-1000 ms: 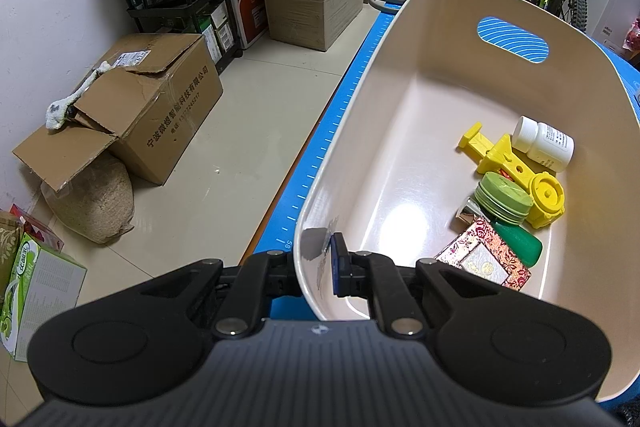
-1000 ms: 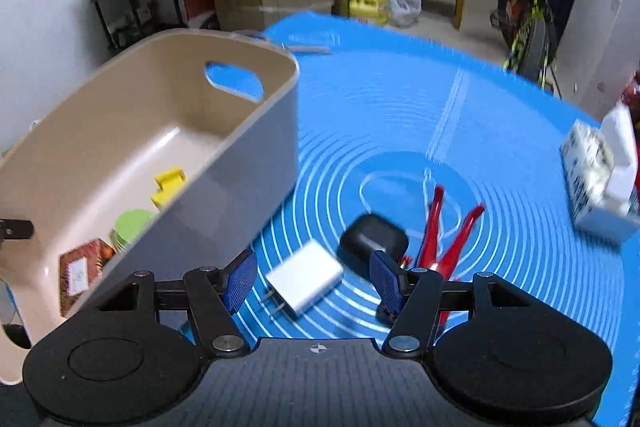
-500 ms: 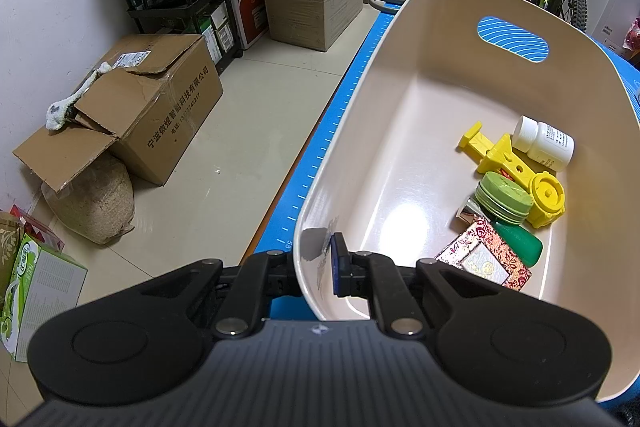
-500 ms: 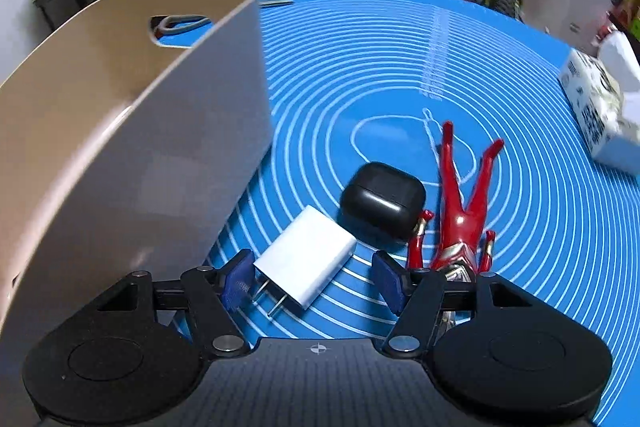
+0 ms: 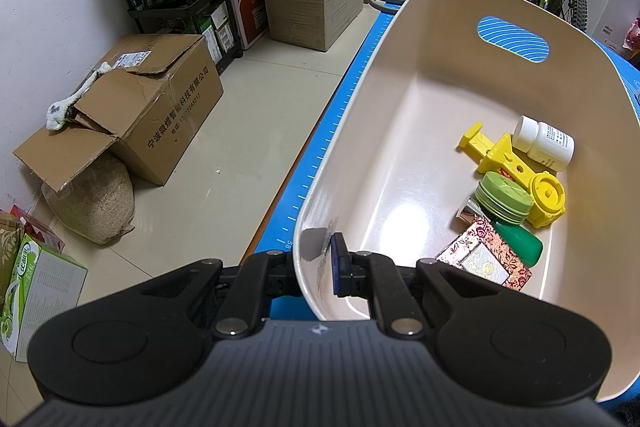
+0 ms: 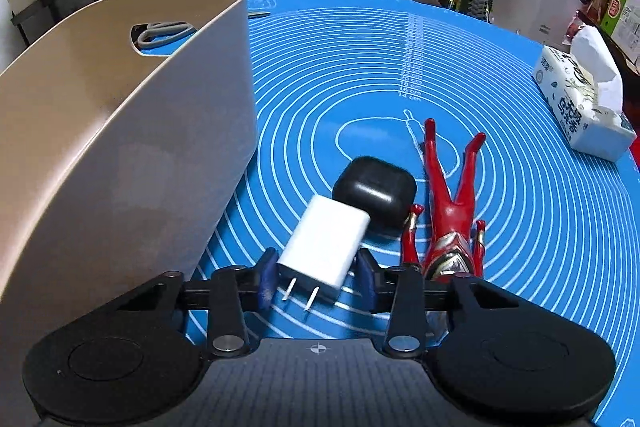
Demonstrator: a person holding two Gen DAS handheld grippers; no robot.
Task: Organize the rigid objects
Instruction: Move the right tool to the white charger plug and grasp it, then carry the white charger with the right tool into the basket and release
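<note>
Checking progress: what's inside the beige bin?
The beige bin holds a white bottle, yellow toy, green jar and patterned box; anything beneath them is hidden.

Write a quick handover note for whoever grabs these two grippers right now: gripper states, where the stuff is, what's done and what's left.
Left gripper: shut on the near rim of the beige bin, steadying it.
Right gripper: jaws closing around the white charger plug, prongs toward the camera.
Done, in the bin: white pill bottle, yellow toy, green jar, patterned box.
Left on the blue mat: charger, black earbud case, red figurine.
</note>
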